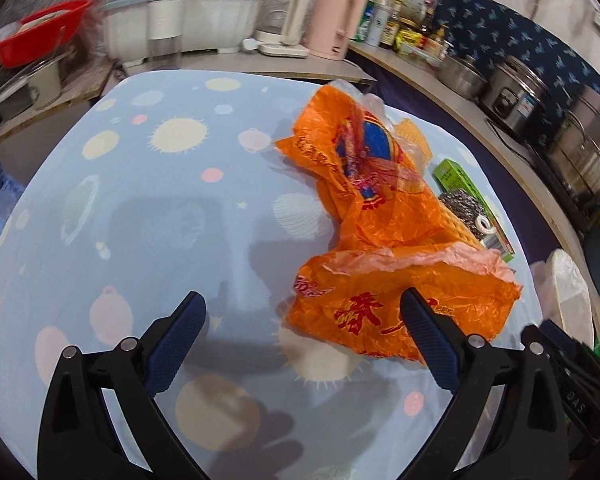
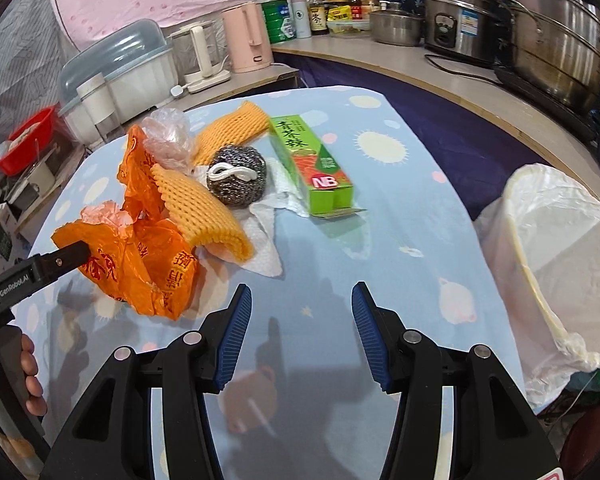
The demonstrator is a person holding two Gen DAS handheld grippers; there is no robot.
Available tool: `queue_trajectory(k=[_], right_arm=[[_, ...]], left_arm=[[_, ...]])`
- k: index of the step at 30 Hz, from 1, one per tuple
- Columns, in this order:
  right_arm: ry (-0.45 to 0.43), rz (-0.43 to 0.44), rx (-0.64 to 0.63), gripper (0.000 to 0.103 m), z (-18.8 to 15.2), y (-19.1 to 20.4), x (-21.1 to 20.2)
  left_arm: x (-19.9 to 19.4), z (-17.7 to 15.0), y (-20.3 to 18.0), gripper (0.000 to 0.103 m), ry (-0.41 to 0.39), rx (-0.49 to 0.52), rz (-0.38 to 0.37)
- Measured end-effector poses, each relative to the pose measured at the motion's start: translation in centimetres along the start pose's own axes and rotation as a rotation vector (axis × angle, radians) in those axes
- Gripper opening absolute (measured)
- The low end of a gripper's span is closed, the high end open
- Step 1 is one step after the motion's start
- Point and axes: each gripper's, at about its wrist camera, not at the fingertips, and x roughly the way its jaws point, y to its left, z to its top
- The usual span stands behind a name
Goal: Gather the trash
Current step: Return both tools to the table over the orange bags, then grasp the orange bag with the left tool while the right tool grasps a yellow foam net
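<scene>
Item: orange plastic bag (image 1: 384, 248), centre-right of the left wrist view, on the blue planet-print tablecloth (image 1: 148, 208)
Handling: judged feather-light, limp, slippery and crackly; it will collapse wherever you pinch, so take a bunched fold at the near edge, not a single flat layer
Look: crumpled, translucent, red characters and a blue emblem
Left gripper (image 1: 304, 334): spread wide, right finger over the bag's near edge, nothing clamped
Right gripper (image 2: 302, 336): released, above bare cloth, lower centre
Adjacent lots: yellow foam fruit net (image 2: 204, 208), steel scourer (image 2: 236, 178), green wasabi box (image 2: 312, 164), paper towel (image 2: 268, 232)
Destination: lined white bin (image 2: 556, 248), right edge of the right wrist view
</scene>
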Motion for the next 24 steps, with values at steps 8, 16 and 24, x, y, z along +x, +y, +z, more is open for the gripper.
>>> queue_trajectory(k=[8, 16, 24], right_arm=[[0.013, 0.02, -0.047, 0.051, 1.6, 2.2, 3.2], [0.01, 0.038, -0.067, 0.047, 2.9, 3.3, 4.9], [0.015, 0.077, -0.077, 0.011, 2.7, 3.7, 4.0]], left_arm=[[1.5, 0.4, -1.0, 0.075, 0.026, 0.057, -0.132], [1.9, 0.1, -1.4, 0.025, 0.057, 0.079, -0.135], [-0.9, -0.1, -1.3, 0.021, 0.026, 0.049, -0.12]])
